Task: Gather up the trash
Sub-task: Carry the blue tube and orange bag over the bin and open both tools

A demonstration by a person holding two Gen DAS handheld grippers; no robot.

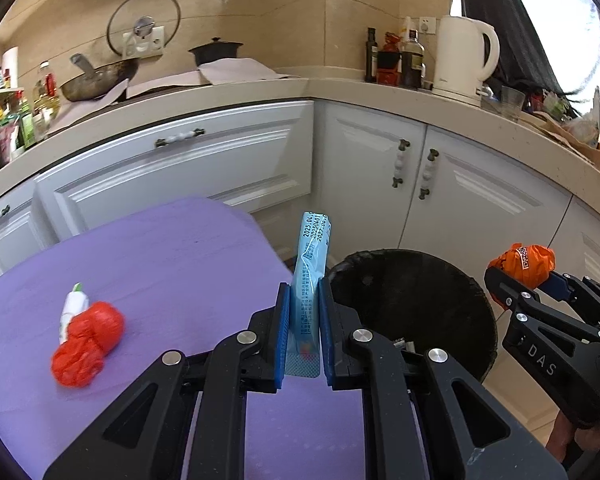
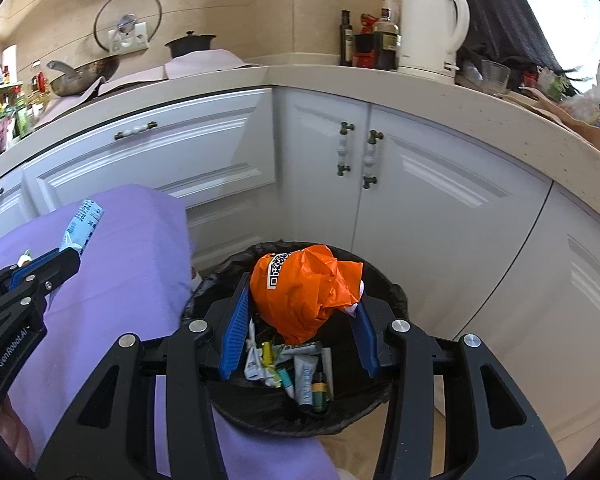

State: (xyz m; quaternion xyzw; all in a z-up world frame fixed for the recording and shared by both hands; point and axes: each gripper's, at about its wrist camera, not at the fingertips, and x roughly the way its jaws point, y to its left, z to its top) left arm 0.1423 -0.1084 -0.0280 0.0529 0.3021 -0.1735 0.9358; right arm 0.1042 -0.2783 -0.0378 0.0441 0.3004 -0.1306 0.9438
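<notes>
My left gripper (image 1: pixel 304 292) is shut on a light blue packet (image 1: pixel 311 256) that stands upright between its blue pads, above the right edge of the purple table (image 1: pixel 172 264). My right gripper (image 2: pixel 300 304) is shut on a crumpled orange plastic bag (image 2: pixel 300 292) and hangs over the black-lined trash bin (image 2: pixel 392 400), which holds several tubes and wrappers. In the left wrist view the bin (image 1: pixel 416 300) lies just right of the table, with the right gripper (image 1: pixel 528 280) and its orange bag (image 1: pixel 524 264) beyond it. A crumpled red bag (image 1: pixel 88 344) and a small white tube (image 1: pixel 73 308) lie on the table at the left.
White cabinet doors (image 1: pixel 380 160) and a beige L-shaped counter (image 1: pixel 340 88) stand behind the bin. On the counter are a white kettle (image 1: pixel 464 56), several bottles, a wok (image 1: pixel 96 76) and a black pot (image 1: pixel 216 50). The left gripper (image 2: pixel 40 272) shows at the left of the right wrist view.
</notes>
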